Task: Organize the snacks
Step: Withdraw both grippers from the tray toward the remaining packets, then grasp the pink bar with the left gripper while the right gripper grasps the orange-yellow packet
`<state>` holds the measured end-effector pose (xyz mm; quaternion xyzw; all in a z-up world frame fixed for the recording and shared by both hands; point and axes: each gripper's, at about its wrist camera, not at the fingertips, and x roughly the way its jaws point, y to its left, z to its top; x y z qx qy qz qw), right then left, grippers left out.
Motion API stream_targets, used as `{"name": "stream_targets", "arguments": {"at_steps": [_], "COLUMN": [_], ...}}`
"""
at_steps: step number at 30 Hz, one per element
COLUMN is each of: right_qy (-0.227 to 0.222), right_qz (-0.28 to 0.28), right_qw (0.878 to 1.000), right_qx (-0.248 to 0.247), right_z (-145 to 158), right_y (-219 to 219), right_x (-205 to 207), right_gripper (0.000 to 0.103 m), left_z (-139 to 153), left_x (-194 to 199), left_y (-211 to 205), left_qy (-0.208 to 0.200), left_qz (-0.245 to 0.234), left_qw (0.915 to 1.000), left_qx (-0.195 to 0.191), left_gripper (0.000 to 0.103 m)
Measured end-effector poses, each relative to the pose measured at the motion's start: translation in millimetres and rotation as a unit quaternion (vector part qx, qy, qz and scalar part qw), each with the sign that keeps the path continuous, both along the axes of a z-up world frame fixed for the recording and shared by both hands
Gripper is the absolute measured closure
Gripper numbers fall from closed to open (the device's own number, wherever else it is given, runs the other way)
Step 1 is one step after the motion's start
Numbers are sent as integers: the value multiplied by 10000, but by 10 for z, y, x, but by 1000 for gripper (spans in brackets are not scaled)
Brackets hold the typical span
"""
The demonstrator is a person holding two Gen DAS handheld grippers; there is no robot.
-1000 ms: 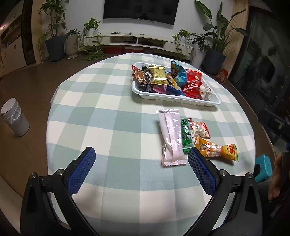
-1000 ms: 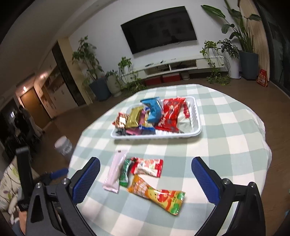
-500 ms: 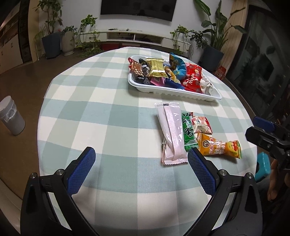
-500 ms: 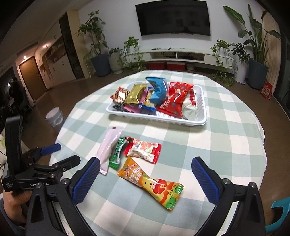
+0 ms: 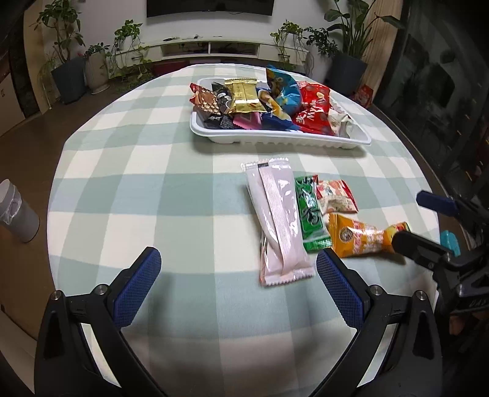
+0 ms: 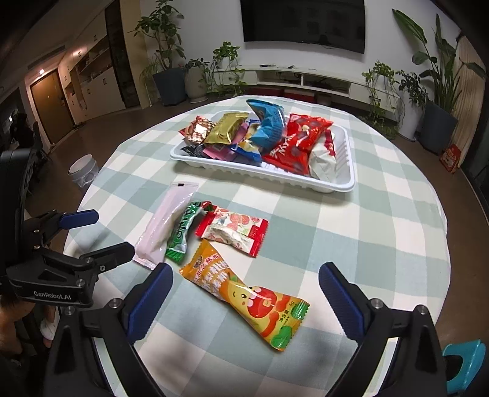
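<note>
Checked tablecloth, tray far edge, left side bare

Home living room, wall-mounted television above a low white media console, potted houseplants along the wall, round table under a checked tablecloth, wooden door

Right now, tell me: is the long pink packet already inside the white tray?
No, the pink packet lies flat on the checked tablecloth, nearer the camera than the white tray and beside the green packet.
</note>
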<state>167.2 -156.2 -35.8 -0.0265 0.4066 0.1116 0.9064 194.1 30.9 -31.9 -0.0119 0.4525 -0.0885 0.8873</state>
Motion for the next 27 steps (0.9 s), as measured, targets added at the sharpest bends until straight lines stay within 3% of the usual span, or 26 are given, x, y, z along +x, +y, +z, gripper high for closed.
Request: {"name": "stream_targets", "arguments": {"at_steps": [7, 13, 18, 27], "right_qy": [95, 208, 354, 412], "right_qz": [-34, 4, -114, -62], "right_qw": [9999, 9996, 9992, 9990], "right_qx": [-102, -175, -154, -146], "right_z": [-78, -132, -186, -204], "right_y": [8, 31, -18, -12], "right_x": [28, 40, 66, 67], "right_gripper": [6, 6, 6, 7], "left_z": [37, -141, -195, -242], "left_x": [236, 400, 499, 664], "left_y": [-126, -227, -194, -204], "left_qy": [77, 408, 523, 672], "left_qz": [-28, -99, -125, -360], "left_qw": [9998, 9986, 9983, 9963], "left_qx": [183, 312, 237, 407], "left_gripper": [0, 1, 37, 38]}}
